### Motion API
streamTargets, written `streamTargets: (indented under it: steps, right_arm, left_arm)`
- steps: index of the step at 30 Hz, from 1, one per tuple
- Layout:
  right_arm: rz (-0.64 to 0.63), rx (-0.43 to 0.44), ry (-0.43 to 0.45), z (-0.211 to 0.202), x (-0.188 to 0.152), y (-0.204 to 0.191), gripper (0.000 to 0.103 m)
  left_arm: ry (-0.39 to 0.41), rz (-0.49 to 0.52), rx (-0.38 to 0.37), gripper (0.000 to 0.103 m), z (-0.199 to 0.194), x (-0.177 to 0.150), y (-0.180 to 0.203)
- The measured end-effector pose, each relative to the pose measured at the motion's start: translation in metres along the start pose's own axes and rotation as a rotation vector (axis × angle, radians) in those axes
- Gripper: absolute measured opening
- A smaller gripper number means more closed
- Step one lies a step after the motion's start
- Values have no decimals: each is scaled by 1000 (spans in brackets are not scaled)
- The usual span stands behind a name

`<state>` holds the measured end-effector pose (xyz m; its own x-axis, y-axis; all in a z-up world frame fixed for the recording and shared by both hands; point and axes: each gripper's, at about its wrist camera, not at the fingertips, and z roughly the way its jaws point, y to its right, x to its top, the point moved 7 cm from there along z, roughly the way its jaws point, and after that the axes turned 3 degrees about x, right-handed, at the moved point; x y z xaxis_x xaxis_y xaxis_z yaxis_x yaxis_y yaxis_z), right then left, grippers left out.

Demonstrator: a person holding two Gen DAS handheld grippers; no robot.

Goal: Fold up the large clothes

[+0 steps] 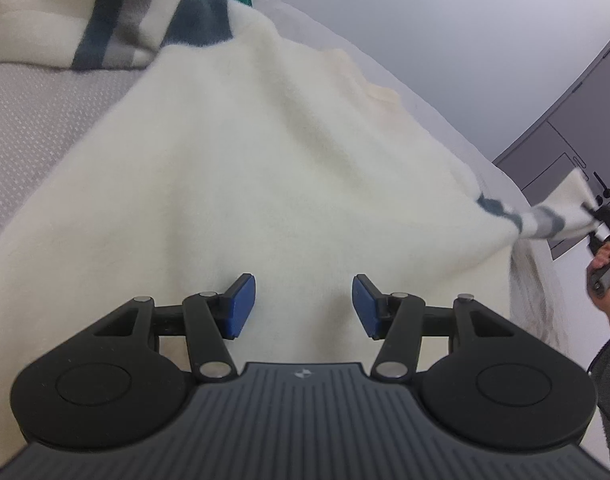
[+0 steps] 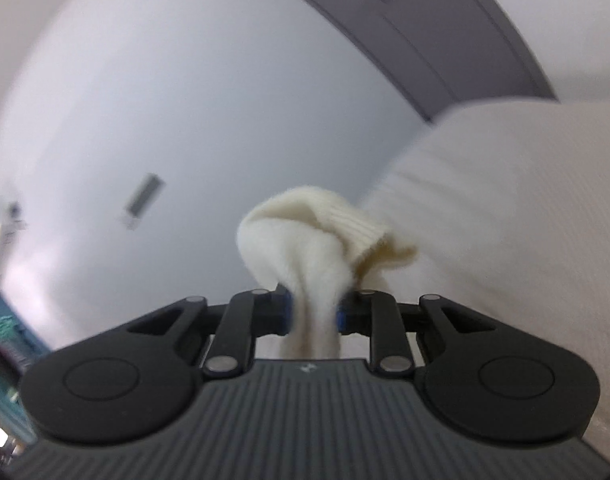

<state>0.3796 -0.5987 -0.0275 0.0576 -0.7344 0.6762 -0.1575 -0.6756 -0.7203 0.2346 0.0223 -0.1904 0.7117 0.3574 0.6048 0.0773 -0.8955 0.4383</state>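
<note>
The cream sweater (image 1: 265,168) stretches from the half-spread, empty left gripper (image 1: 304,306) toward three o'clock, where the right gripper (image 2: 313,312) pinches its striped corner (fabric bunched between the pads), raised off the bed (image 1: 37,120).

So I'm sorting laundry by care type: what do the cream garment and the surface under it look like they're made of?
The cream garment with dark stripes looks like soft, fuzzy knit, perhaps wool or fleece: matte nap, and a ribbed cuff bunched in the right hand-held gripper. The grey surface looks like woven or quilted textile with a fine dotted pattern, perhaps a mattress cover.
</note>
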Motion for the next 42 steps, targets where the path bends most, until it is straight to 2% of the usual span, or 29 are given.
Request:
streamTargets:
  steps: [3, 5, 7, 8, 10, 13, 16, 18, 21, 23, 24, 29, 30, 31, 32, 33, 35, 37, 41, 42]
  right_arm:
    - [-44, -26, 34, -25, -10, -4, 26]
    - [-5, -80, 32, -39, -19, 18, 31]
    - [61, -144, 26, -52, -29, 49, 53]
    - [104, -190, 35, -59, -34, 67, 60]
    - [200, -261, 78, -83, -38, 104, 82]
    - [336, -293, 105, -116, -40, 151, 82]
    - [433, -249, 75, -133, -49, 168, 82]
    - [402, -229, 43, -140, -54, 164, 82]
    - [403, -241, -12, -118, -69, 160, 82]
    - [414, -282, -32, -106, -81, 159, 79]
    - [393, -317, -26, -100, -83, 160, 79]
    - [259, -373, 62, -65, -81, 152, 79]
    - [247, -373, 73, -62, -77, 153, 75]
    - [242, -375, 68, -58, -75, 154, 61]
    - [234, -376, 60, -55, -73, 154, 46]
    - [228, -356, 46, -53, -71, 152, 20]
    - [200, -344, 34, -56, -61, 145, 13]
    - [132, -336, 44, -66, -45, 133, 12]
    - [63, -357, 119, -97, 4, 134, 10]
    - [60, -371, 135, -105, 27, 143, 10]
  left_arm:
    - [4, 6, -2, 60, -3, -1, 2]
    - [12, 15, -3, 60, -6, -2, 4]
    - [17, 23, -1, 60, -9, -3, 5]
    - [17, 24, -3, 60, -9, -3, 5]
    - [14, 22, -8, 60, -9, -3, 5]
    - [10, 26, -8, 60, -8, -3, 5]
    - [6, 31, -3, 60, -5, -2, 6]
    - [6, 32, 1, 60, -3, -2, 6]
    - [4, 39, 12, 60, -1, -3, 7]
    - [6, 43, 22, 60, -1, -4, 8]
    - [7, 45, 27, 60, 0, -5, 9]
    - [9, 48, 51, 60, 3, -6, 6]
    - [8, 50, 55, 60, 4, -6, 6]
    - [8, 53, 60, 60, 6, -6, 6]
    - [6, 55, 67, 60, 8, -6, 6]
    - [5, 54, 71, 60, 9, -5, 6]
    - [4, 56, 77, 60, 12, -4, 7]
    - [9, 67, 85, 60, 13, -2, 9]
    - [12, 70, 84, 60, 13, -3, 8]
    - [12, 70, 82, 60, 13, -3, 8]
